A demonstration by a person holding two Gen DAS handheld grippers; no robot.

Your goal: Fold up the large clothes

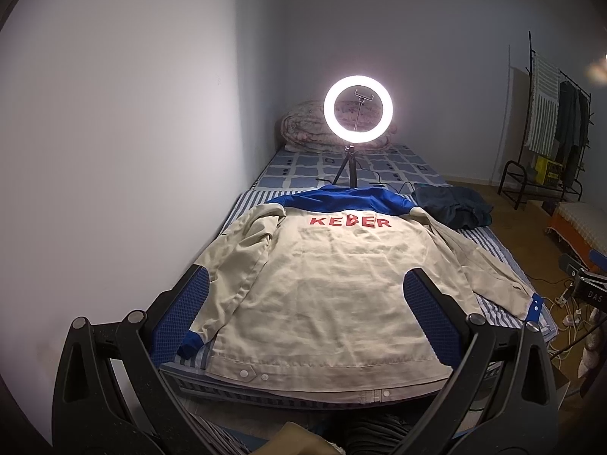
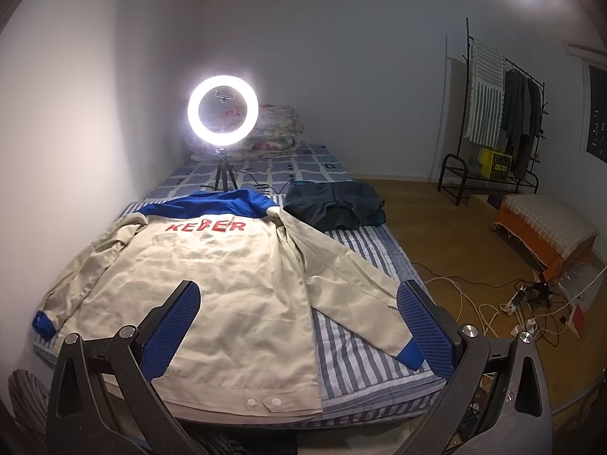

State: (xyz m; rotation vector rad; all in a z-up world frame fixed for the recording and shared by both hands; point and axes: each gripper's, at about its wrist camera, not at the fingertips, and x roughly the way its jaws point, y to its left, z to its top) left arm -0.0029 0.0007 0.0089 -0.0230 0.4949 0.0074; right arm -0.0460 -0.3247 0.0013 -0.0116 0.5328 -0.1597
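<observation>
Left wrist: jacket (image 1: 322, 284) hem at bed (image 1: 493, 242) edge, fingers (image 1: 432, 314) spread.

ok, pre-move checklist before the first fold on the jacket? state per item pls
1. Jacket spread flat, back up, on the bed: ok.
2. Left gripper open, holding nothing: ok.
3. Right gripper open, holding nothing: ok.
4. Both sleeves laid out to the sides, right cuff in view by the right gripper: ok.
5. Fold area free: dark garment lies beside the shoulder, ring light tripod beyond the collar: ok.
6. Front closure fastened underneath: cannot tell.
</observation>
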